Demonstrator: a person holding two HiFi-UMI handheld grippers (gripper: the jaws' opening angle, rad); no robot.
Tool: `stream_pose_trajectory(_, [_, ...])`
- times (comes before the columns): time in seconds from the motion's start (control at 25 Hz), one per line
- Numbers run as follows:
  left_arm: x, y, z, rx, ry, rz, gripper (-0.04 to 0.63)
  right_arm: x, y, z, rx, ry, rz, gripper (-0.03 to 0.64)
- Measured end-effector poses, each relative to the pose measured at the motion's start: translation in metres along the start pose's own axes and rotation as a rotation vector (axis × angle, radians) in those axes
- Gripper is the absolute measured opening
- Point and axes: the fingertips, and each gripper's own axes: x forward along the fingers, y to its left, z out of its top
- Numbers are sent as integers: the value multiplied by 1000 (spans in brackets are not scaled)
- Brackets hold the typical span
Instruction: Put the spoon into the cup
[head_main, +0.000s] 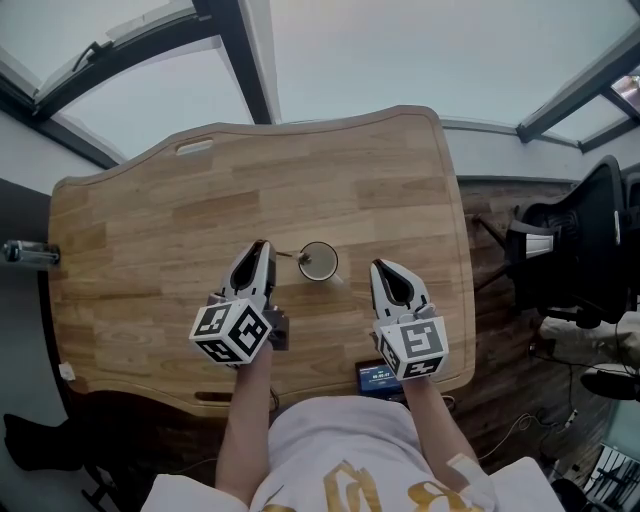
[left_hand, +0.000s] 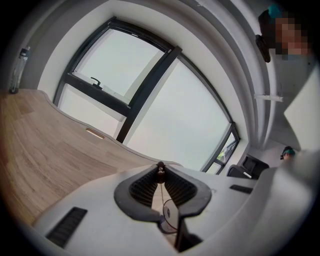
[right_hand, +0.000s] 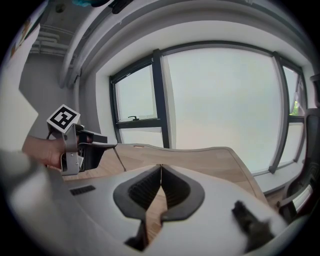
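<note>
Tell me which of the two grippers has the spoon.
The left gripper: its jaws are shut on the spoon, by its thin handle, near the cup. The right gripper has its jaws shut on nothing.

the person holds both grippers out in front of the torso, bare forearms running forward side by side, the left forearm (head_main: 246, 420) near the right forearm (head_main: 437, 417). the left gripper (head_main: 266, 246) points forward and slightly right, its jaws pressed together on the thin end of a spoon (left_hand: 160, 171). the right gripper (head_main: 380, 267) points forward at about the same reach, well apart from the left, its jaws closed tip to tip with nothing between them. each marker cube faces up toward the head.
</note>
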Motion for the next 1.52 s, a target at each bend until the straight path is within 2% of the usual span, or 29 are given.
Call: stream_pose_trajectory(1.52, [19, -1, -30, -6, 72, -20, 51, 19, -12, -12, 14, 34, -3, 31])
